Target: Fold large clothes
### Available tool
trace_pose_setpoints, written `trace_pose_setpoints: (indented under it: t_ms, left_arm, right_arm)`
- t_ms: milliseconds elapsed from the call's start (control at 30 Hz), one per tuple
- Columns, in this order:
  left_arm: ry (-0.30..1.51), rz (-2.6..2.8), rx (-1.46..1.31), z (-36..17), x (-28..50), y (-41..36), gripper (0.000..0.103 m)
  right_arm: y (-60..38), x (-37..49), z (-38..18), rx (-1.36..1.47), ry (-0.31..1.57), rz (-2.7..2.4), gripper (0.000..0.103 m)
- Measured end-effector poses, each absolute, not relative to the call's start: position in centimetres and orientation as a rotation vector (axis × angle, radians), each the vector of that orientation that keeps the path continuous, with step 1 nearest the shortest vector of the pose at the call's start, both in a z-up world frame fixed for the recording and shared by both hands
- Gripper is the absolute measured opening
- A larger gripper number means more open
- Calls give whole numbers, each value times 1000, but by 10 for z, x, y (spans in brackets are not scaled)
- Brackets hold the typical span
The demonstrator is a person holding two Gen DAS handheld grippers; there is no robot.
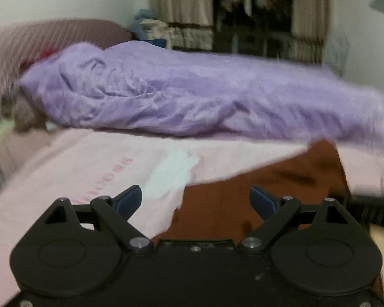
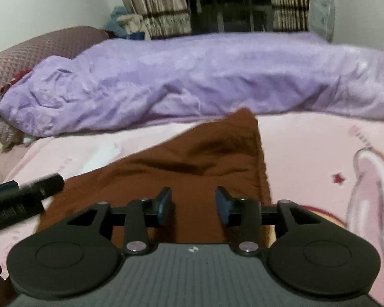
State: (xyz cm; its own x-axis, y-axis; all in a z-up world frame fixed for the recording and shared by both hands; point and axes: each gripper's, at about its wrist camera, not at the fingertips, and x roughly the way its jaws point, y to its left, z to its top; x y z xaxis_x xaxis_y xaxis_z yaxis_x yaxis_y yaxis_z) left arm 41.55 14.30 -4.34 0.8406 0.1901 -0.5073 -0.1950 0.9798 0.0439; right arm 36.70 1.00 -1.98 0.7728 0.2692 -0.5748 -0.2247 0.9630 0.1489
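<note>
A rust-brown garment (image 2: pixel 192 158) lies rumpled on the pink bedsheet (image 2: pixel 307 153), one corner pointing toward the far side. My right gripper (image 2: pixel 194 204) hovers over its near part, blue pads (image 2: pixel 165 204) apart, nothing pinched between them. The same brown garment (image 1: pixel 268 179) sits to the right in the left wrist view. My left gripper (image 1: pixel 195 200) is open wide above its left edge where it meets the pink bedsheet (image 1: pixel 76 168). Each gripper shows as a black blur in the other's view: the left gripper (image 2: pixel 25 192), the right gripper (image 1: pixel 371 204).
A long lilac quilt (image 2: pixel 204 76) is bunched across the far side of the bed. A maroon quilted headboard (image 2: pixel 38 48) stands at the left. Striped curtains (image 2: pixel 153 5) and a dark window are behind. A white patch (image 1: pixel 171 174) marks the sheet.
</note>
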Motion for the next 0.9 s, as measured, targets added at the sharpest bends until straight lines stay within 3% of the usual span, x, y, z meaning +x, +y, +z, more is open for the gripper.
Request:
trace_pose_setpoints:
  t_ms: [233, 400, 667, 800, 867, 900]
  left_arm:
    - [536, 106, -41, -68, 393, 138, 94]
    - [590, 161, -102, -137, 423, 146, 102]
    - [566, 192, -39, -129, 418, 136, 103]
    - [591, 155, -69, -95, 402, 147, 101]
    - [545, 138, -66, -76, 380, 147, 101]
    - [521, 122, -64, -69, 368, 147, 101]
  right_arm:
    - [14, 364, -33, 63, 657, 308, 55]
    - [16, 367, -91, 106, 603, 273, 51]
    - [12, 366, -87, 106, 586, 279, 53]
    - [1, 356, -61, 115, 637, 325, 68]
    - [-8, 341, -41, 115, 659, 279, 96]
    - [-14, 331, -34, 127, 648, 271, 99]
